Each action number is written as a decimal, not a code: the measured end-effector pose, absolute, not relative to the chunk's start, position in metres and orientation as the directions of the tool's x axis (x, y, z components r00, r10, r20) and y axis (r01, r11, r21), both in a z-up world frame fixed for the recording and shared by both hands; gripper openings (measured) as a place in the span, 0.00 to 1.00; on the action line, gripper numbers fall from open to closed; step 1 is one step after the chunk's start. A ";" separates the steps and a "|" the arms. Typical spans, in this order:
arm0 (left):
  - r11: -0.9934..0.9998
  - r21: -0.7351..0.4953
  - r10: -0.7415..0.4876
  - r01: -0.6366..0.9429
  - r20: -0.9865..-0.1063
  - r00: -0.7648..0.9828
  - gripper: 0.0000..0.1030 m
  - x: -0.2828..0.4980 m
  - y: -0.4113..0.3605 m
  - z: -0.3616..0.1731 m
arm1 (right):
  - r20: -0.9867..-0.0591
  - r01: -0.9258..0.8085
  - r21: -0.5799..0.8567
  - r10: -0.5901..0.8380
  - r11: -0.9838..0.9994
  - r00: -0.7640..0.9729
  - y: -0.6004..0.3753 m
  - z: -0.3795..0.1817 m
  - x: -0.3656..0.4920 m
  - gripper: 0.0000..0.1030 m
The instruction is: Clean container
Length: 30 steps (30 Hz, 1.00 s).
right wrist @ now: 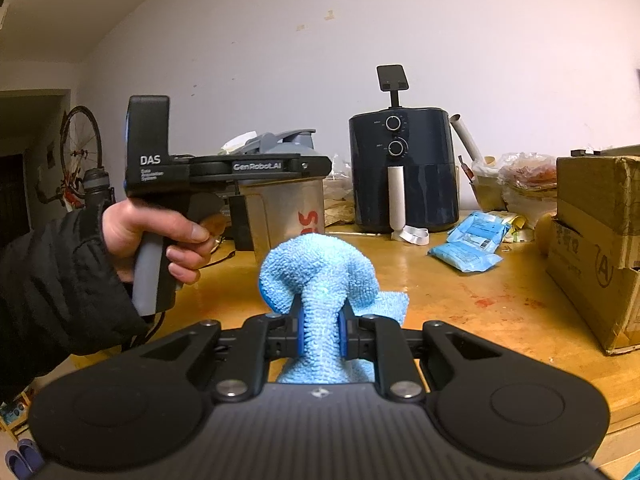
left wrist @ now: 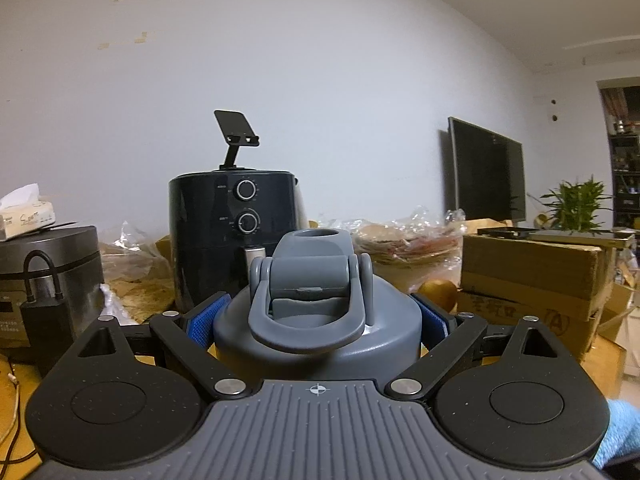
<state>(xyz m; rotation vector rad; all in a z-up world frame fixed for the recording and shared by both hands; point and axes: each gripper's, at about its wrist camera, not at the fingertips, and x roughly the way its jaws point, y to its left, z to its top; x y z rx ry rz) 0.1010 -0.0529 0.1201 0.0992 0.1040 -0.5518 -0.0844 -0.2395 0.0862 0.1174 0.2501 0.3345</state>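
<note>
The left hand-held gripper has its blue pads pressed against either side of the container, a steel bottle with a grey lid, closed on it just under the cap. In the right wrist view the bottle stands upright, its long axis vertical and its spout and carry loop uppermost, at the counter's left side, in front of the black air fryer; whether it rests on the wood or is lifted I cannot tell. The right hand-held gripper is nearly closed, pinching a blue microfibre cloth (bunched into a soft knob ahead of its fingers), near the bottle but apart from it. I judge wiping is in hand; next, the cloth must meet the wall while the left steadies.
</note>
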 end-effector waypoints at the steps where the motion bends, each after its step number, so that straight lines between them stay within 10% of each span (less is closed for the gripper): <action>1: 0.843 0.066 -0.523 0.533 -0.125 0.843 0.92 0.101 -0.052 0.120 | -0.222 -0.309 0.152 0.337 0.939 0.915 -0.240 0.087 -0.084 0.12; 30: 0.645 0.067 -0.745 0.762 -0.168 0.645 0.92 0.127 -0.033 0.118 | -0.223 -0.329 0.151 0.357 0.932 0.907 -0.238 0.087 -0.080 0.12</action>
